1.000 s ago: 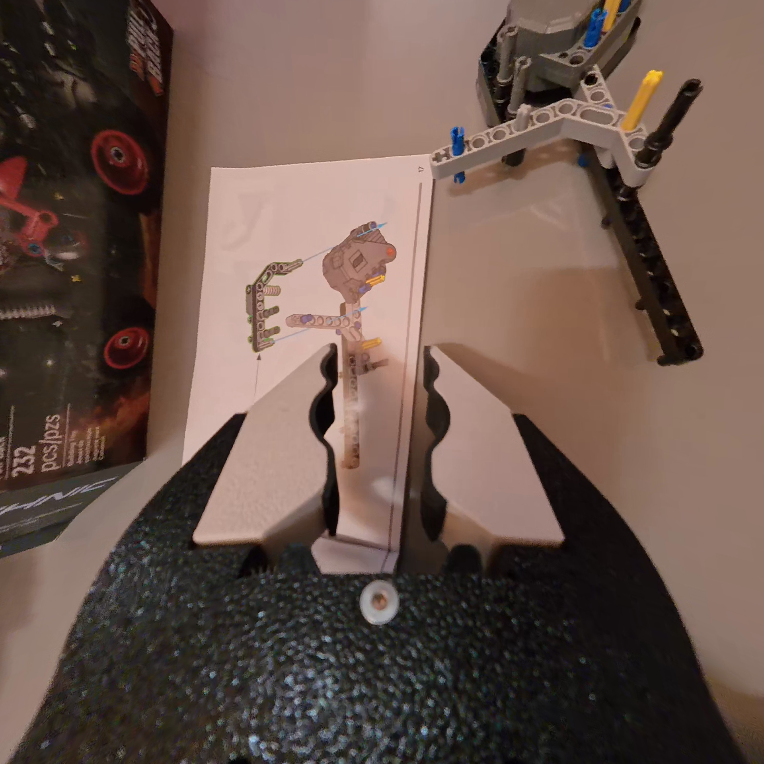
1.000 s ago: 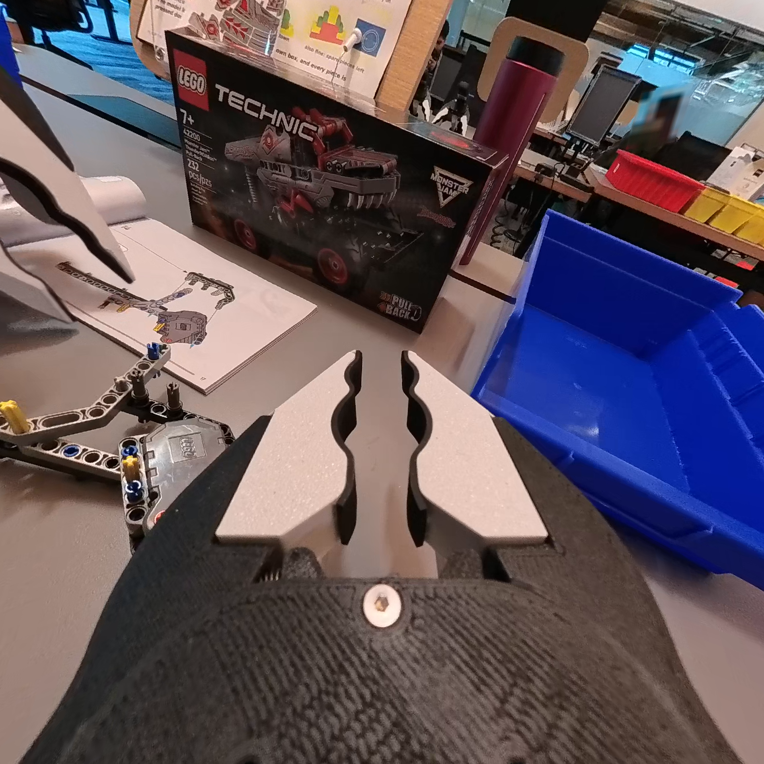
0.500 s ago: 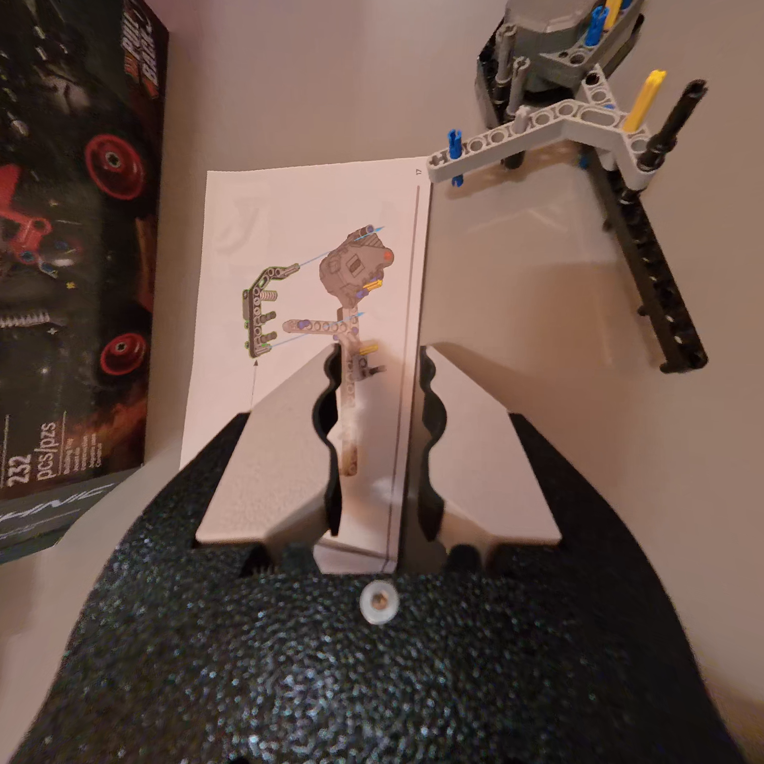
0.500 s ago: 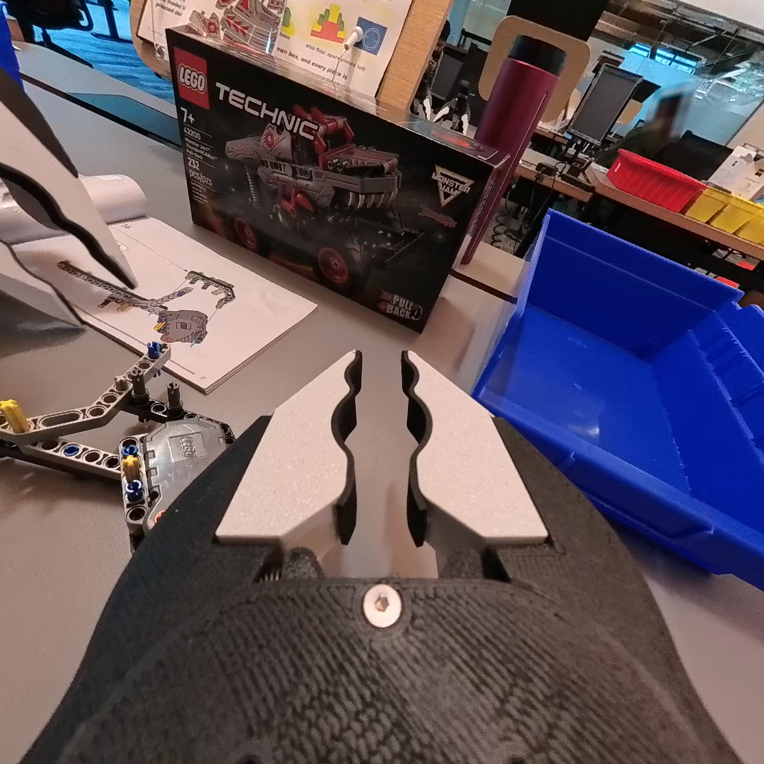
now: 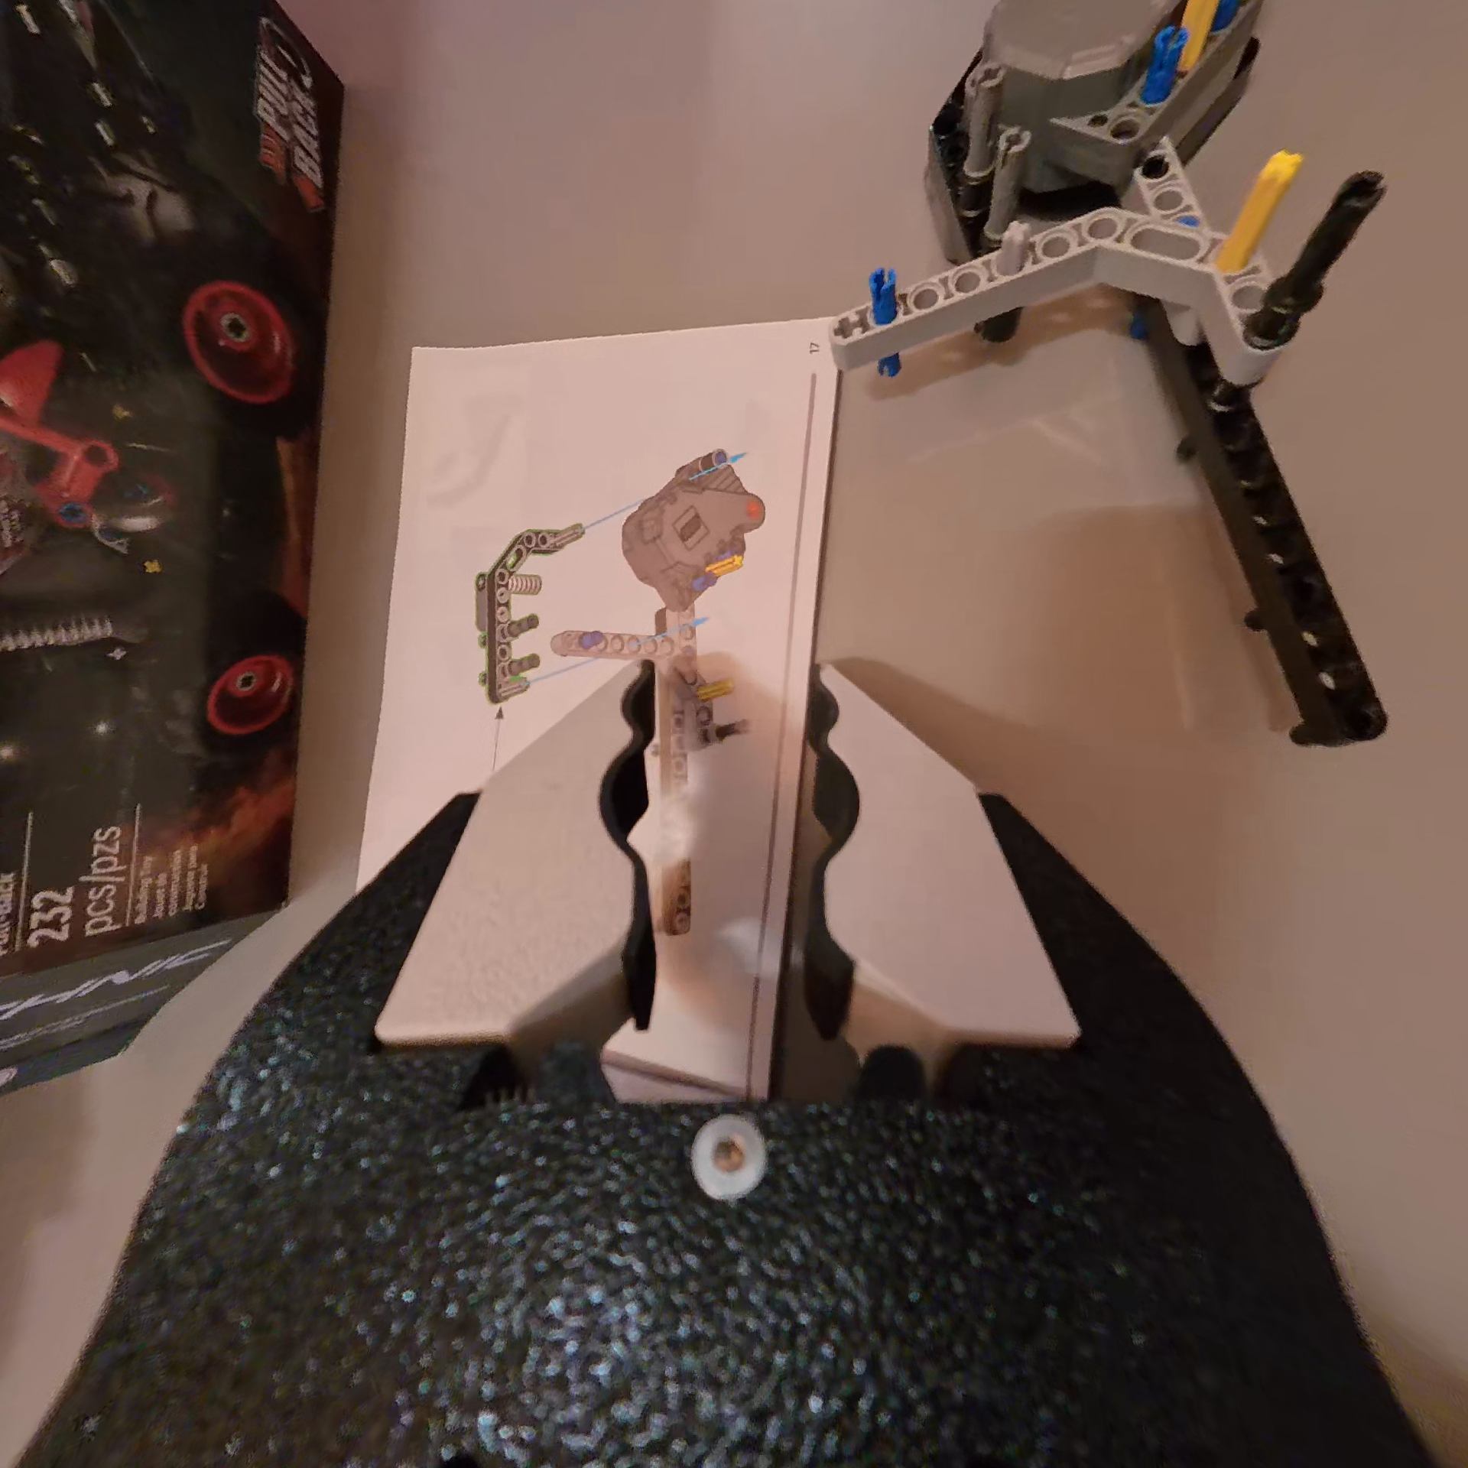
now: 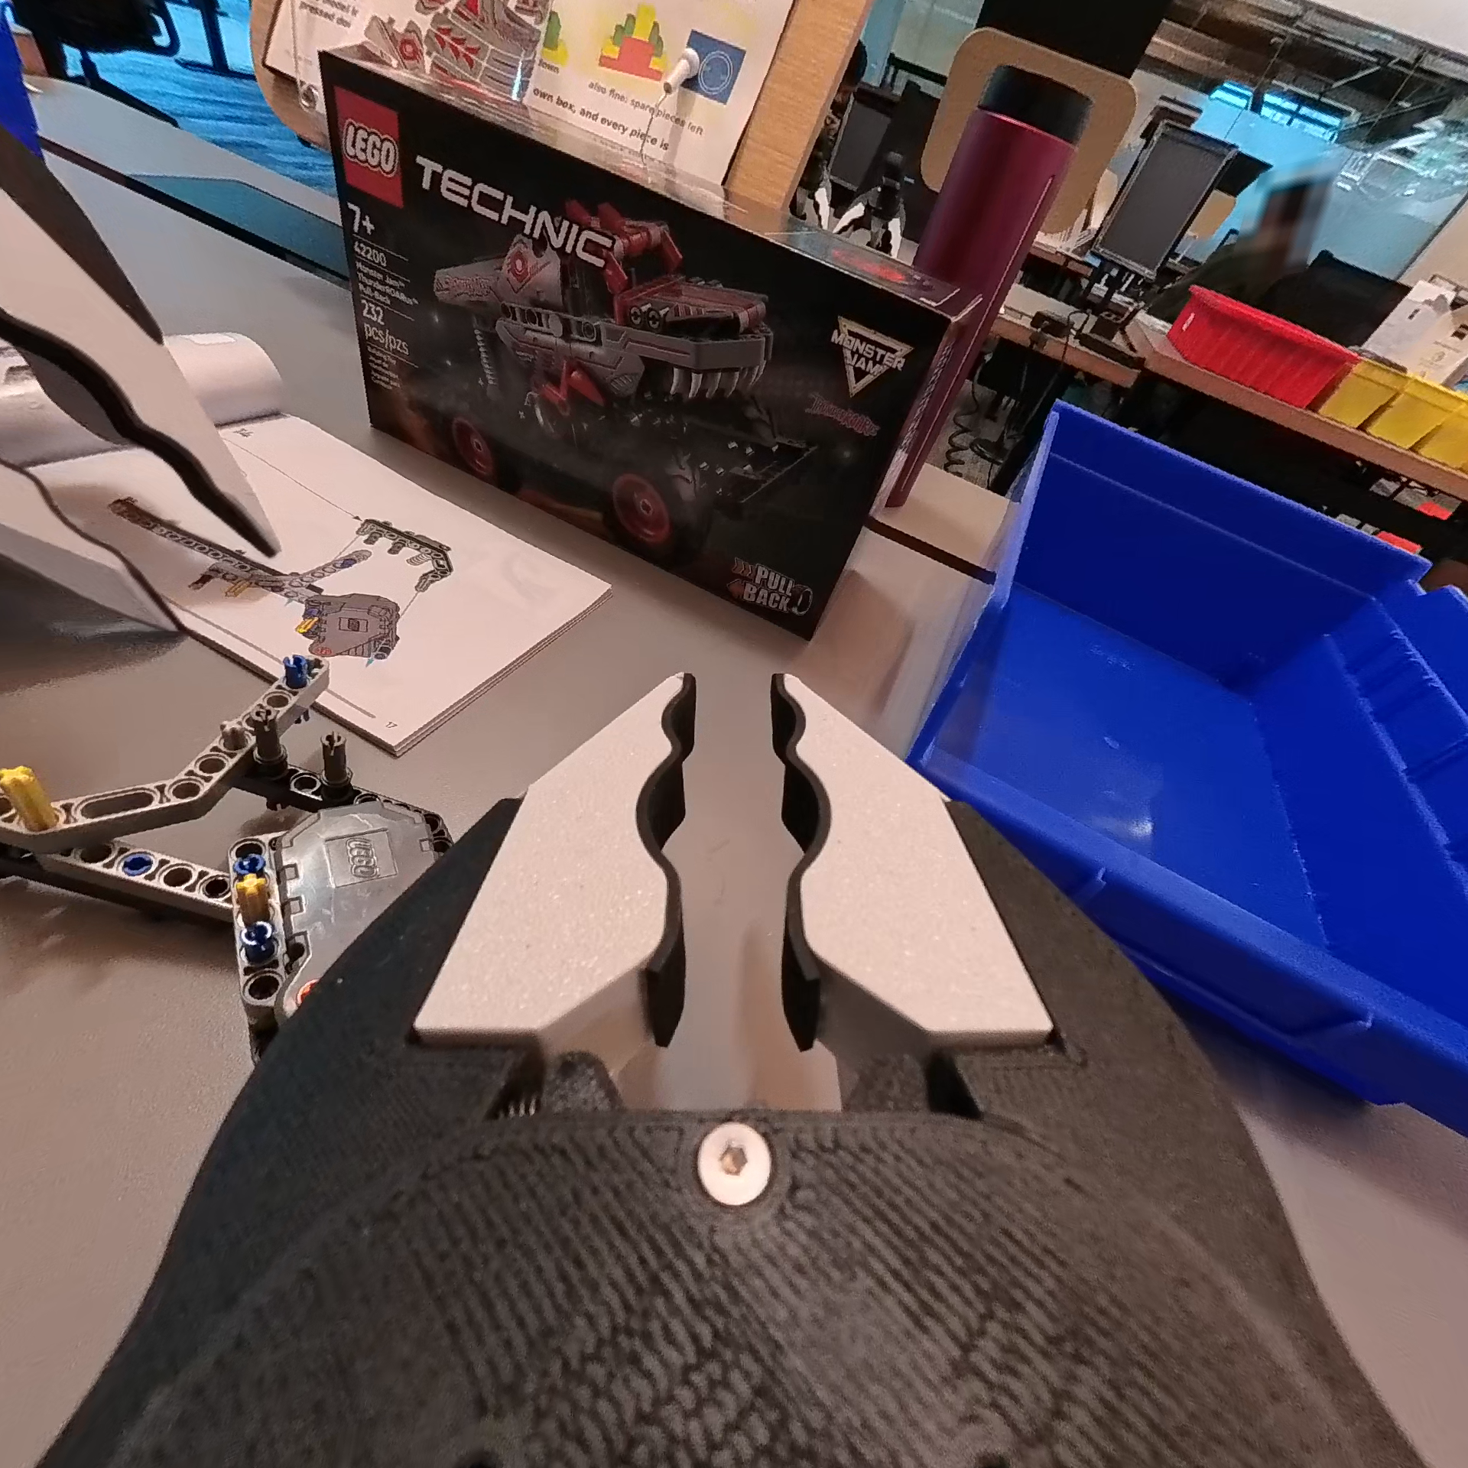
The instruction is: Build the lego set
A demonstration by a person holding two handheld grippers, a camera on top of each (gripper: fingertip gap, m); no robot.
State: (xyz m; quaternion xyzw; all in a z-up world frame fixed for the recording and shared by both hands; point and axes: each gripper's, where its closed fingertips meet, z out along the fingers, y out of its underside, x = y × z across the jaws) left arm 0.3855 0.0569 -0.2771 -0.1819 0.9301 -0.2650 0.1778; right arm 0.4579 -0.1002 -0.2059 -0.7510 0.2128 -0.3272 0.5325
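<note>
The partly built lego assembly (image 5: 1096, 254) lies on the table at the upper right of the left wrist view: a grey motor block (image 5: 1064, 71), a light grey angled beam with blue and yellow pins, and a long black beam (image 5: 1287, 556). My left gripper (image 5: 731, 675) is open and empty, hovering over the open instruction booklet (image 5: 604, 445). My right gripper (image 6: 732, 683) is slightly open and empty above the bare table. The assembly (image 6: 238, 826) lies to its left, and the left gripper's fingers (image 6: 119, 381) show at the far left above the booklet (image 6: 492, 627).
The lego set box (image 6: 635, 381) stands behind the booklet and also shows in the left wrist view (image 5: 143, 477). A blue plastic bin (image 6: 1191, 794) sits close on the right. A maroon bottle (image 6: 993, 262) stands behind the box. The grey motor block (image 5: 1064, 71) lies around 9 cm away from my right fingertips. Look for it in the right wrist view (image 6: 325, 828) too.
The left gripper has drifted very slightly over the booklet. The right gripper has not moved. Both jaw gaps are unchanged.
</note>
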